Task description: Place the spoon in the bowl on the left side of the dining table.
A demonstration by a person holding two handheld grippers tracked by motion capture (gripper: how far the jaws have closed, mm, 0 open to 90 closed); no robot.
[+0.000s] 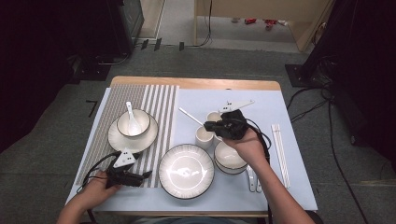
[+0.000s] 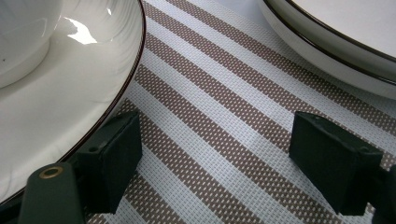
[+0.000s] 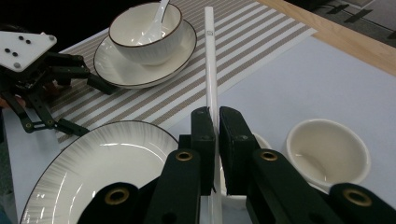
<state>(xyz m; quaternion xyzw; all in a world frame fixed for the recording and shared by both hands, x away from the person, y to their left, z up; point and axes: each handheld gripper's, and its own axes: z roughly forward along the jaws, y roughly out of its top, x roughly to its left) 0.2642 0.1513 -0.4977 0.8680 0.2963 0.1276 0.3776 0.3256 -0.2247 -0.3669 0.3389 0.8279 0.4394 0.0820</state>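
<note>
Right gripper, nearest the lens, is clamped narrow on a white chopstick that projects ahead of its jaws, with a small cup beside it and a large plate below. Left gripper rests jaws wide on the striped placemat, bowl saucer beside one jaw.

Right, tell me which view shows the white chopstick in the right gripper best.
The right gripper view: the white chopstick runs up from the right gripper, clamped between its jaws, its whole length plain. The high view gives a thin white line sticking out past that gripper. The left gripper view looks at the striped placemat instead.
</note>
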